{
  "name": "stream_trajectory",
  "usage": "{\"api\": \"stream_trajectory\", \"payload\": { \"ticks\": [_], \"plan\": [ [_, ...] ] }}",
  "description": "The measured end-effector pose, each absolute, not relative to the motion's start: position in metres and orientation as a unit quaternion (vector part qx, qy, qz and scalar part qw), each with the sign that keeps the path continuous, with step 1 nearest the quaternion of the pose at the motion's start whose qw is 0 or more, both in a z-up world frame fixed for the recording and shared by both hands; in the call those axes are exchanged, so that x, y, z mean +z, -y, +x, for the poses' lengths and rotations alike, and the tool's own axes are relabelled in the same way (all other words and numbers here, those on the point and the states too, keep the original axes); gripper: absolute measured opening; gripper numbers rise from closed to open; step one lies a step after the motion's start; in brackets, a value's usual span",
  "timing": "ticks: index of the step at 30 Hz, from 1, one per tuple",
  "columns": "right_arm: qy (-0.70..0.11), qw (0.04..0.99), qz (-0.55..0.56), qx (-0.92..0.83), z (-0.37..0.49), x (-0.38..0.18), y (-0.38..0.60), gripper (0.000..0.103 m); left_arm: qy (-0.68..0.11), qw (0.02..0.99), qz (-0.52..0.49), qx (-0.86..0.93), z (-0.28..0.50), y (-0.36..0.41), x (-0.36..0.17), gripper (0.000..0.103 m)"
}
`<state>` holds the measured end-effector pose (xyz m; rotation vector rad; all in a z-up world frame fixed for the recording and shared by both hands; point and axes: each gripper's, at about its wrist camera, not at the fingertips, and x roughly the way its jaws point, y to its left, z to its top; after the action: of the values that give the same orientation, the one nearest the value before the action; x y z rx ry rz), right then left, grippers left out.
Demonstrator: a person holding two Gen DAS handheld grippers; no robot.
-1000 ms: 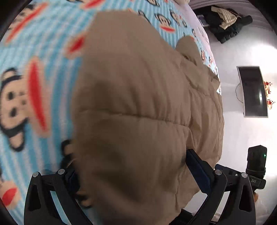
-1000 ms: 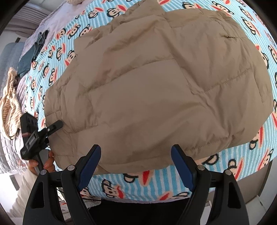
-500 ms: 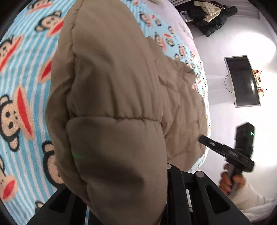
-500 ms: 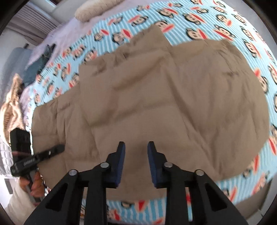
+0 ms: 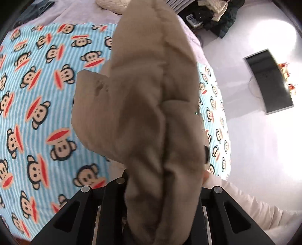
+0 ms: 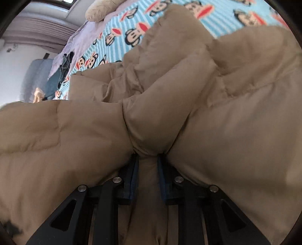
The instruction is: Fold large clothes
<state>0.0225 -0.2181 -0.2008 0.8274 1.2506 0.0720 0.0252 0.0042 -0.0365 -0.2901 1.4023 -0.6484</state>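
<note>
My left gripper (image 5: 162, 188) is pinching a thick fold of the tan padded jacket (image 5: 151, 98) and holds it lifted above the bed, so the cloth hangs in front of the camera. My right gripper (image 6: 148, 169) has just been closing, and its blue pads (image 6: 134, 179) now press a bunched fold of the same jacket between them. The rest of the jacket lies crumpled on the striped monkey-print blanket (image 5: 37, 105), which covers the bed. A pale pillow (image 6: 102, 9) rests at the far edge of the bed.
</note>
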Motion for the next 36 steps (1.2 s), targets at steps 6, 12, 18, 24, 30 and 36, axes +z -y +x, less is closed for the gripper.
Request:
{"api": "stream_trajectory", "payload": {
  "ticks": [6,12,18,24,30,36],
  "plan": [
    [-0.576,0.694,0.427,0.065,0.024,-0.213,0.242,0.011,-0.648,0.704,-0.096,-0.275,0.020,0.069,-0.029,0.021],
    [-0.544,0.732,0.409,0.036,-0.033,-0.164,0.305,0.011,-0.659,0.692,-0.022,-0.294,0.019,0.144,-0.034,0.022],
    [-0.504,0.730,0.461,-0.035,-0.127,-0.154,0.373,0.011,-0.678,0.650,0.017,-0.343,0.018,0.218,-0.072,0.022],
    [-0.497,0.716,0.487,-0.062,-0.188,-0.156,0.398,0.012,-0.690,0.599,0.007,-0.407,0.019,0.258,-0.122,0.038],
    [-0.469,0.755,0.457,-0.041,-0.228,-0.120,0.393,0.070,-0.699,0.587,-0.046,-0.406,0.027,0.265,-0.138,0.054],
    [-0.456,0.798,0.392,0.045,-0.227,-0.076,0.351,0.073,-0.703,0.592,-0.041,-0.392,0.027,0.266,-0.137,0.054]
  ]
}}
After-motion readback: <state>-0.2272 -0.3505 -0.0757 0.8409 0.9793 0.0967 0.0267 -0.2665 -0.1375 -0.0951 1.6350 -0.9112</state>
